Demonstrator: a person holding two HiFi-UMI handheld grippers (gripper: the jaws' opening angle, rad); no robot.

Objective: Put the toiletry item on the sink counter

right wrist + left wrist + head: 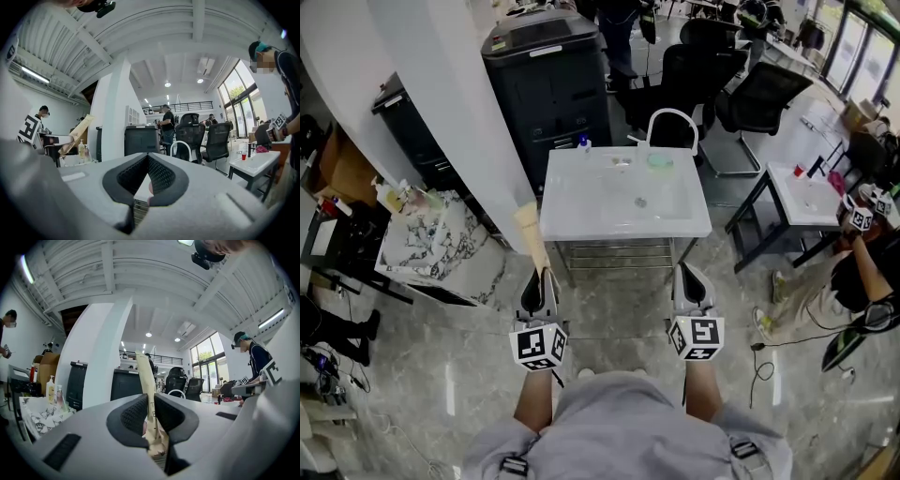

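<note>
A long beige toiletry tube (531, 231) sticks up and forward out of my left gripper (541, 277), which is shut on its lower end. In the left gripper view the tube (146, 376) is pinched between the two black pads (133, 416). My right gripper (689, 273) is level with the left one, shut and empty, its pads touching at the tips (146, 174); from there the tube (77, 134) shows at the far left. The white sink counter (572, 221) stands just ahead of both grippers, with a basin and an arched white faucet (672, 118).
On the counter's back edge are a small blue-capped bottle (584, 143) and a green item (660, 161). A white pillar (441, 94) and a marble-patterned table (431, 251) lie left, a black cabinet (546, 75) behind. Office chairs (759, 94), another sink table (806, 195) and a person (862, 272) are right.
</note>
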